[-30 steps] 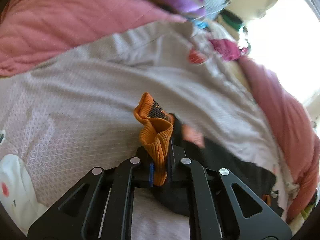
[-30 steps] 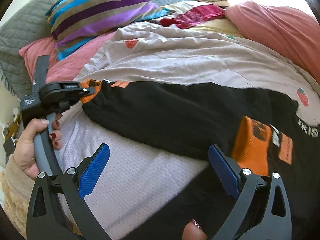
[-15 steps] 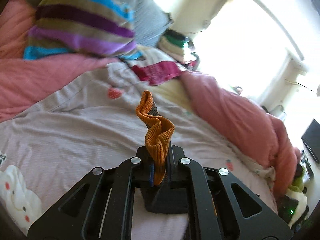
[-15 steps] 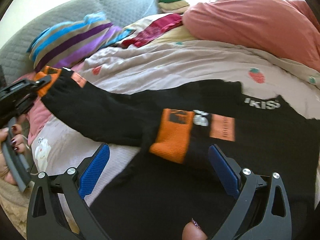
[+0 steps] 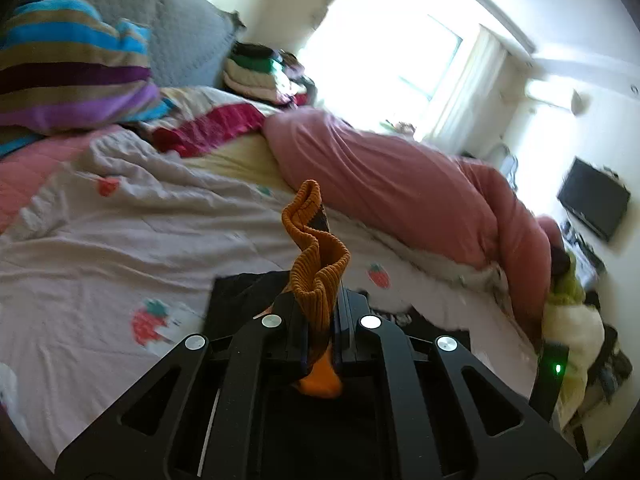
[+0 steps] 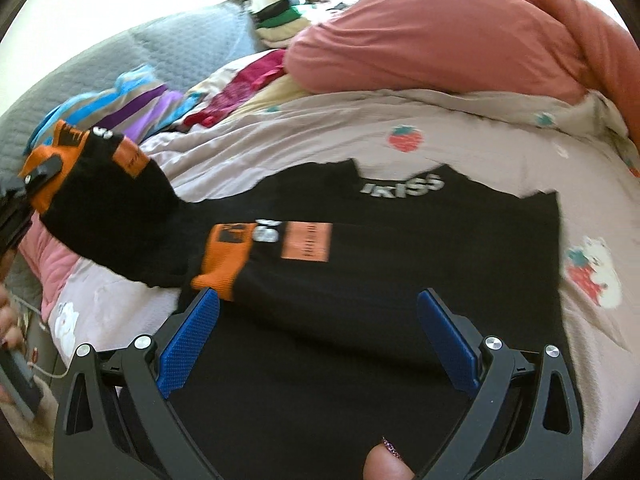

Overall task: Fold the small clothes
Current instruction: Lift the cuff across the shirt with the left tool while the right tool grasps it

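One orange cuff (image 5: 316, 280) sits pinched in left tongs (image 5: 320, 344); right tongs (image 6: 316, 340) spread. Sleeve fold underway: lay it toward three o'clock over the black top (image 6: 400, 280).

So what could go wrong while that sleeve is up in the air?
The left gripper pinches only the orange cuff, so the sleeve might slip out or land crooked. The right gripper is open above the black top and pins nothing, so pulling could drag the whole top and wrinkle it. The other cuff lies bunched and may fold in lumpy.
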A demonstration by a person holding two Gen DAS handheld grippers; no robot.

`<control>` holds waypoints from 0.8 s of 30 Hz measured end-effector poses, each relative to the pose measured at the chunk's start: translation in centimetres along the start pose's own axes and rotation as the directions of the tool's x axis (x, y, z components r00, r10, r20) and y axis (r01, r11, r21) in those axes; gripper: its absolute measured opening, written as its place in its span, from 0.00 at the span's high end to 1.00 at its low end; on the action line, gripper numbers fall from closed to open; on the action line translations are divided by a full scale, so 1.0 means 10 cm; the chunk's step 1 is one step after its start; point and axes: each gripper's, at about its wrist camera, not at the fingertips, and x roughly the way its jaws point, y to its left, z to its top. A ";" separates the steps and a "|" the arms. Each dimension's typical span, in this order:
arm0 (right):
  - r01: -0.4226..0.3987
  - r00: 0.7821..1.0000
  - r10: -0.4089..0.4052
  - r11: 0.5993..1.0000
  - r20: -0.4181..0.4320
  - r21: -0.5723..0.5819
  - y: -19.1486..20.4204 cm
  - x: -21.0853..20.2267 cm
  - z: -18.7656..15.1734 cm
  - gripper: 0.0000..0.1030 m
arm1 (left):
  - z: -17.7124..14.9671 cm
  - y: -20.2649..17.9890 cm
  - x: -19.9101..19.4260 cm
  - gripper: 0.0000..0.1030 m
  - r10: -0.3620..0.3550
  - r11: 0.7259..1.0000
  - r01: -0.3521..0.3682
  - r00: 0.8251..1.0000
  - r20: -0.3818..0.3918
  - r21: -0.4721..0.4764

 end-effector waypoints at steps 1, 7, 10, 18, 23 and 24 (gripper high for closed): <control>0.008 1.000 -0.008 1.000 0.000 0.011 -0.06 -0.01 -0.01 0.04 | -0.04 -0.06 0.04 0.98 -0.008 1.000 0.009 1.000 -0.015 0.009; 0.057 0.998 -0.058 0.996 0.006 0.062 -0.42 -0.13 -0.09 0.04 | -0.30 -0.33 0.33 0.98 -0.038 0.998 0.044 0.993 -0.109 0.054; 0.085 0.996 -0.086 0.993 0.006 0.084 -0.59 -0.18 -0.14 0.04 | -0.45 -0.41 0.48 0.98 -0.052 0.995 0.064 0.985 -0.162 0.073; 0.144 0.990 -0.144 0.984 0.000 0.106 -0.83 -0.26 -0.24 0.04 | -0.75 -0.55 0.71 0.97 -0.087 0.988 0.118 0.959 -0.271 0.102; 0.147 0.989 -0.146 0.982 -0.016 0.121 -0.88 -0.26 -0.24 0.05 | -0.89 -0.58 0.79 0.84 -0.119 0.981 0.163 0.933 -0.340 0.103; 0.141 0.990 -0.139 0.982 -0.021 0.127 -0.87 -0.25 -0.24 0.05 | -0.91 -0.58 0.79 0.76 -0.133 0.979 0.179 0.926 -0.354 0.101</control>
